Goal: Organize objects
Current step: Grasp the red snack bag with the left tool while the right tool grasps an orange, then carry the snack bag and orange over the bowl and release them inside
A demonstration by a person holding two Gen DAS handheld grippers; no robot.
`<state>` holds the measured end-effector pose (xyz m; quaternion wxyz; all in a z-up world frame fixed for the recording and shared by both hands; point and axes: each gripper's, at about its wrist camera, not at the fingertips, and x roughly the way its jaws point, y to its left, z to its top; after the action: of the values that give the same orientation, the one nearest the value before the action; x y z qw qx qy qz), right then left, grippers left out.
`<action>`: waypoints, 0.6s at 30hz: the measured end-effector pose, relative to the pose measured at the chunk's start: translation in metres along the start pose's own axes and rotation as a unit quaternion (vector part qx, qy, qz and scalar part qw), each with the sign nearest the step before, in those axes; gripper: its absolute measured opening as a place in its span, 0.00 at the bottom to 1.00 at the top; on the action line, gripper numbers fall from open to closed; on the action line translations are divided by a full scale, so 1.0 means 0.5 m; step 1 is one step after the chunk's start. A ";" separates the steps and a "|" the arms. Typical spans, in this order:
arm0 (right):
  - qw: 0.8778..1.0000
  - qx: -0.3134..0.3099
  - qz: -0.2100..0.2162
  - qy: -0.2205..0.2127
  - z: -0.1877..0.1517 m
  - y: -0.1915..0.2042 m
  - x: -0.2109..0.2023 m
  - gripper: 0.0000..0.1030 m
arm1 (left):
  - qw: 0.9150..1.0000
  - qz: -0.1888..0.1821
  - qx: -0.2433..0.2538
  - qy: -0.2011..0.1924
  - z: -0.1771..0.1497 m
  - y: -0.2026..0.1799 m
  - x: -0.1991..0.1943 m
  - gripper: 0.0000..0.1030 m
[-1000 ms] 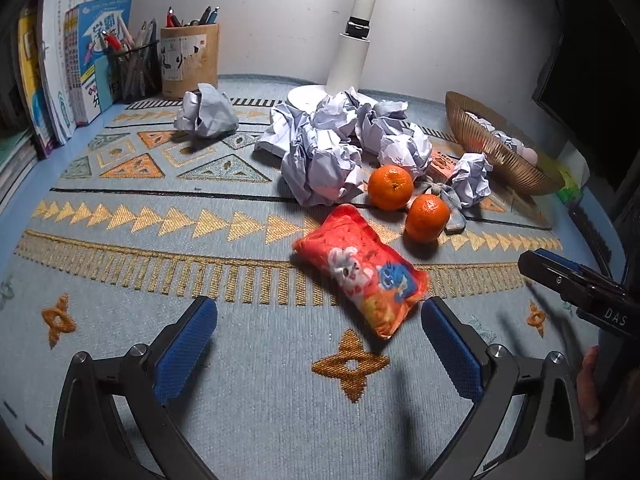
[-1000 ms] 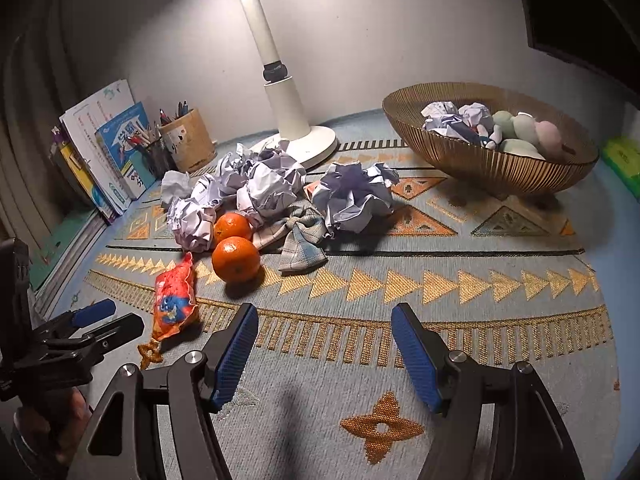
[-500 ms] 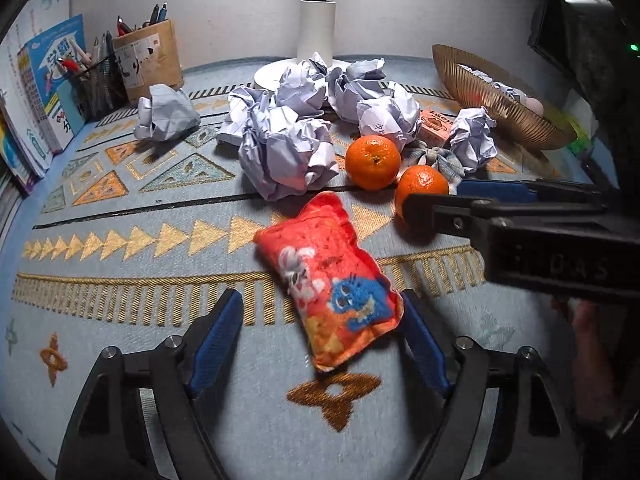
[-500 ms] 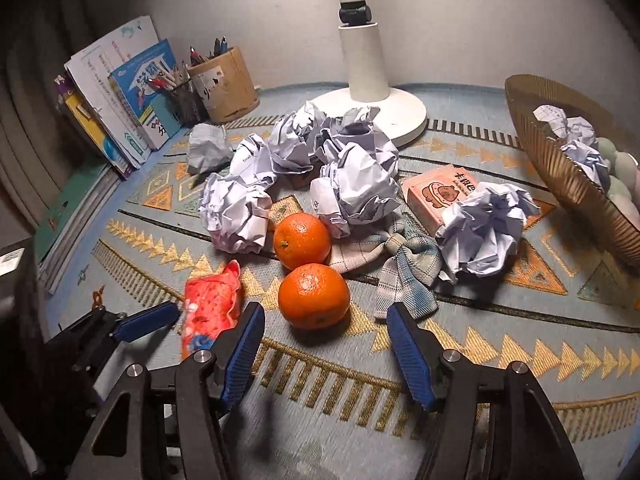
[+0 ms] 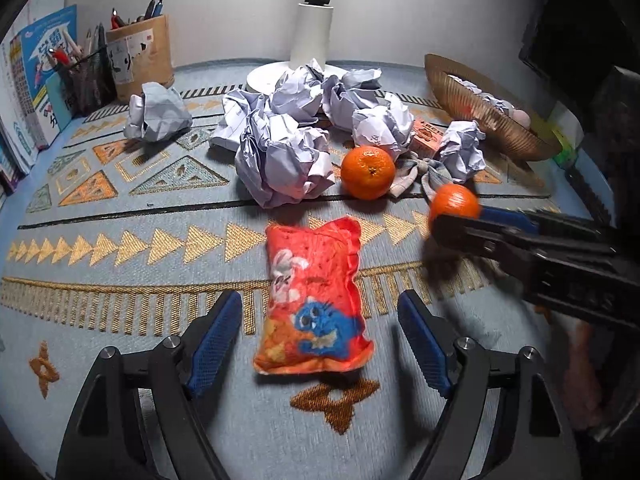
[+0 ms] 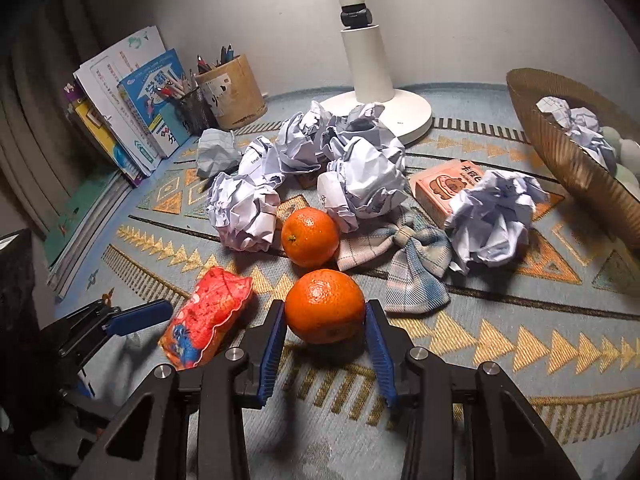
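A red snack bag (image 5: pixel 316 296) lies flat on the patterned mat. My left gripper (image 5: pixel 320 300) stands open around its near end, with a gap between each blue pad and the bag. The bag (image 6: pixel 208 316) also shows in the right wrist view, with one left finger (image 6: pixel 136 316) beside it. My right gripper (image 6: pixel 326 308) is shut on an orange (image 6: pixel 324 304), both pads pressing its sides low over the mat. The same held orange (image 5: pixel 454 202) appears at the right in the left wrist view. A second orange (image 6: pixel 310 236) rests just behind it.
Several crumpled paper balls (image 6: pixel 360 184) are piled before the white lamp base (image 6: pixel 380 112). A plaid cloth (image 6: pixel 416 264) and a pink box (image 6: pixel 444 188) lie right of the oranges. The ribbed brown bowl (image 6: pixel 568 160) stands far right. A pen holder (image 6: pixel 236 92) and books (image 6: pixel 132 120) line the back left.
My right gripper moved left to the near orange and shut on it. My left gripper came forward over the snack bag and its jaws narrowed around it.
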<state>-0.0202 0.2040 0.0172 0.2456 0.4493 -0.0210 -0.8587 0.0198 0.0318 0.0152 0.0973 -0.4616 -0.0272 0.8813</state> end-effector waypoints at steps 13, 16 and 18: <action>1.000 0.001 -0.014 0.005 -0.067 -0.044 -0.035 0.38 | 0.999 -0.002 -0.019 -0.040 0.000 0.013 -0.012 0.32; 1.000 0.001 -0.017 0.010 -0.066 -0.042 -0.031 0.47 | 0.999 -0.003 -0.023 -0.048 0.000 0.017 -0.017 0.32; 1.000 -0.004 -0.020 0.011 -0.066 -0.036 -0.027 0.53 | 0.999 -0.004 -0.022 -0.049 0.001 0.017 -0.016 0.32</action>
<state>0.0050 0.2318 0.0034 0.2301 0.4580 -0.0063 -0.8586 0.0226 0.0220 0.0209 0.0891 -0.4199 -0.0530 0.9016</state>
